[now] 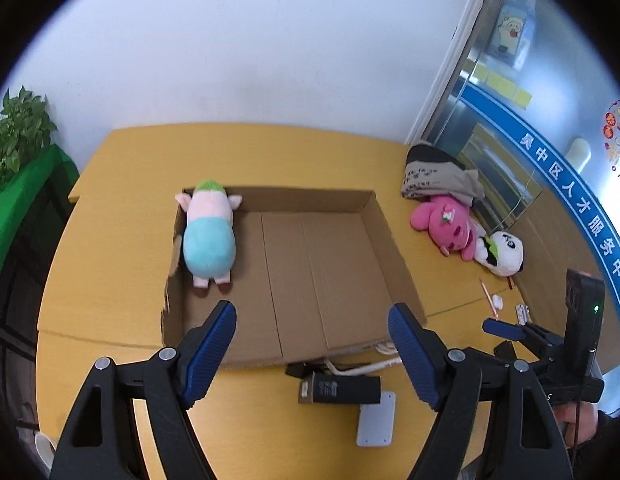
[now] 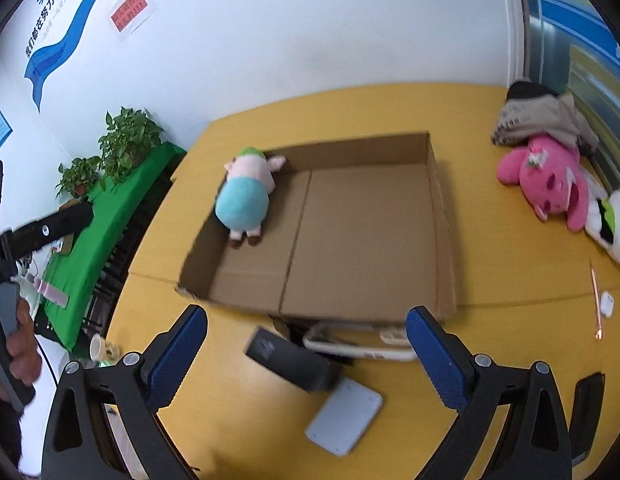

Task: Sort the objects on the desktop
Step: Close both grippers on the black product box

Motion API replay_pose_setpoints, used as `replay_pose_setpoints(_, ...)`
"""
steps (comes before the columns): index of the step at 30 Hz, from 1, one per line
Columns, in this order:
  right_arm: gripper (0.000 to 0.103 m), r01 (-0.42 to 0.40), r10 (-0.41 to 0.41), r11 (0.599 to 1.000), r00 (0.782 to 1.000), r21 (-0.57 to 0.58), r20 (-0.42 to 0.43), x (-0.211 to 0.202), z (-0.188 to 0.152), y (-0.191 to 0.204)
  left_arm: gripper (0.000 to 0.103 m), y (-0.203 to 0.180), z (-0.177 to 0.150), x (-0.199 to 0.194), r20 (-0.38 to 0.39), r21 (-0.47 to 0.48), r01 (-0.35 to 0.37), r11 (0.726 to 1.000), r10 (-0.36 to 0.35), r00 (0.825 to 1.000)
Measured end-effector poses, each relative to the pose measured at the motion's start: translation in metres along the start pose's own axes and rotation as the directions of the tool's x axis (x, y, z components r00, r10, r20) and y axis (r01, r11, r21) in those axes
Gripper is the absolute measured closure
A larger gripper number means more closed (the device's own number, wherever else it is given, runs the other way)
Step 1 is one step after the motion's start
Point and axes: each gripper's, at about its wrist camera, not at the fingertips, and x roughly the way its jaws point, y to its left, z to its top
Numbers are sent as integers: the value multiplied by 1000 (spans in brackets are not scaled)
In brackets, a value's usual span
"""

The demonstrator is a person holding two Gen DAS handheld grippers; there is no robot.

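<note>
You are holding both the left gripper (image 1: 311, 322) and right gripper (image 2: 306, 326) with jaws wide apart, gripping nothing, the cardboard box (image 1: 393, 240) lying at twelve o'clock.

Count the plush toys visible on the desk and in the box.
3. The pig plush lies in the cardboard box, far-left corner. The pink plush and panda plush lie together on the desk, right of the box.

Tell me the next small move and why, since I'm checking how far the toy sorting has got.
Probably swing the right gripper toward the bright pink plush toy lying outside the open cardboard box. Both it and the left gripper are open and empty, only the pink-and-blue plush pig lies in the box, and the pink toy is on the right gripper's side.
</note>
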Motion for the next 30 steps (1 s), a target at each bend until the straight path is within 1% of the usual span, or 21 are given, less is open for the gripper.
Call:
replay_pose_setpoints(3, 1, -14, 18, 999, 996, 44, -92, 10, -28, -42, 24, -7, -16, 6, -37, -38, 13, 999, -15, 999)
replay_pose_setpoints(6, 2, -42, 55, 995, 987, 86, -148, 22, -46, -72, 24, -10, -29, 17, -82, -80, 10, 997, -17, 996)
replay_pose_setpoints(8, 2, -49, 68, 992, 982, 112, -174, 32, -50, -85, 24, -11, -37, 26, -111, -104, 15, 995, -27, 993)
replay_pose_setpoints(10, 2, -72, 97, 988, 977, 134, -189, 38, -51, -95, 24, -9, -43, 34, -130, -125, 14, 992, -30, 991)
replay_pose_setpoints(13, 2, -114, 135, 988, 965, 105, -226, 49, -47, -94, 24, -2, -49, 53, -170, -158, 31, 987, -59, 984)
replay_pose_setpoints(15, 2, -157, 172, 985, 947, 78, -272, 60, -43, -87, 24, 3, -53, 66, -200, -164, 41, 986, -74, 977)
replay_pose_setpoints(18, 2, -230, 252, 968, 907, 104, -338, 83, -43, -73, 24, 10, -57, 91, -251, -180, 70, 981, -115, 961)
replay_pose_setpoints(21, 2, -269, 300, 954, 875, 133, -381, 106, -44, -53, 24, 19, -62, 123, -325, -203, 107, 973, -170, 930)
replay_pose_setpoints(22, 2, -276, 315, 949, 867, 154, -385, 113, -44, -48, 24, 22, -64, 134, -347, -208, 120, 971, -188, 919)
replay_pose_setpoints(24, 2, -297, 366, 926, 856, 231, -365, 126, -44, -41, 24, 28, -70, 153, -389, -214, 133, 968, -209, 897)
replay_pose_setpoints(25, 2, -300, 383, 915, 854, 269, -352, 133, -44, -39, 24, 31, -75, 164, -414, -226, 138, 964, -223, 882)
replay_pose_setpoints(26, 2, -286, 380, 912, 856, 293, -350, 140, -45, -37, 25, 35, -80, 174, -436, -243, 145, 959, -241, 867)
replay_pose_setpoints(28, 2, -232, 346, 921, 859, 314, -378, 156, -49, -35, 25, 41, -92, 190, -474, -271, 151, 951, -268, 839)
replay_pose_setpoints(30, 2, -200, 330, 922, 853, 331, -405, 170, -54, -34, 25, 45, -104, 202, -504, -293, 158, 943, -293, 813)
